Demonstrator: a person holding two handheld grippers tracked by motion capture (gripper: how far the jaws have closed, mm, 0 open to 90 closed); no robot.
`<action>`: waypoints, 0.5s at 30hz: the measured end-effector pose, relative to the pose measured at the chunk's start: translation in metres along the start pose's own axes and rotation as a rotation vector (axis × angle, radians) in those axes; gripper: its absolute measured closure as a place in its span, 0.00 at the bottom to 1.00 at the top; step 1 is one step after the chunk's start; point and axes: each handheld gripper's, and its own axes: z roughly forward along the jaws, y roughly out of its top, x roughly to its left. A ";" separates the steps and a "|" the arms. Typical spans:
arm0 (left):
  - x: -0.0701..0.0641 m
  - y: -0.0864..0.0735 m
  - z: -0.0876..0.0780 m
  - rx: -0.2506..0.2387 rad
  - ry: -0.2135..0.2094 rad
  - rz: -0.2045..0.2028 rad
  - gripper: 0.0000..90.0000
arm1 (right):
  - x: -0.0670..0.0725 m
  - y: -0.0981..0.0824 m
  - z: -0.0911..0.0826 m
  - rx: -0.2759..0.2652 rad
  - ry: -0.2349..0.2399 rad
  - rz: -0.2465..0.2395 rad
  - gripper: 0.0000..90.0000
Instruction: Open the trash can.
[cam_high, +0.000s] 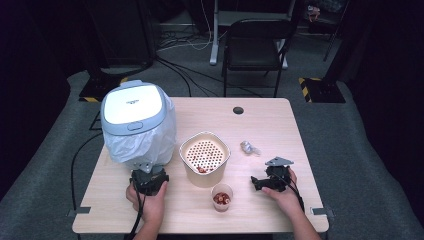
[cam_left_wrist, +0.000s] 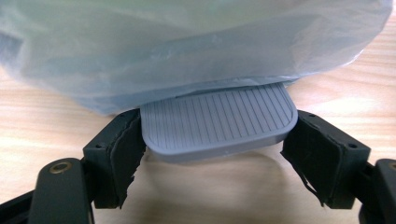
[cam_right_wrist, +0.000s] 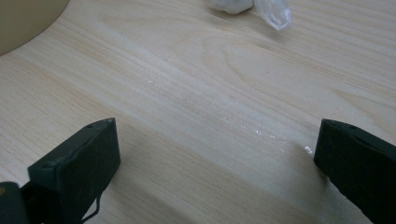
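Note:
A white-lidded pedal bin (cam_high: 134, 107) lined with a pale plastic bag (cam_high: 145, 142) stands on the left of the wooden table (cam_high: 260, 125). My left gripper (cam_high: 148, 172) sits at the bin's foot. In the left gripper view, the grey ribbed pedal (cam_left_wrist: 219, 121) lies between the spread jaws of the left gripper (cam_left_wrist: 219, 140), under the bag (cam_left_wrist: 187, 46). The pads flank the pedal's two ends without squeezing it. My right gripper (cam_high: 262, 180) rests low on the table at the right. In its own view the right gripper (cam_right_wrist: 217, 154) is open over bare wood.
A beige pot with a perforated insert (cam_high: 205, 157) holding red bits stands mid-table; its wall (cam_right_wrist: 23, 18) shows at upper left. A small cup of red pieces (cam_high: 222, 196) sits near the front edge. A crumpled clear wrapper (cam_high: 249, 148) (cam_right_wrist: 252, 7) lies beyond the right gripper. A chair (cam_high: 255, 42) stands behind.

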 end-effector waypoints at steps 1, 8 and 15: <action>0.003 -0.001 0.000 -0.006 0.007 -0.014 0.24 | 0.000 0.000 0.000 -0.002 0.000 -0.004 0.00; 0.033 -0.003 -0.009 -0.002 -0.001 0.000 0.27 | 0.001 0.000 0.000 -0.005 -0.004 0.013 0.00; 0.051 0.003 -0.031 -0.084 -0.097 0.013 0.45 | 0.001 0.000 0.000 -0.005 -0.004 0.013 0.00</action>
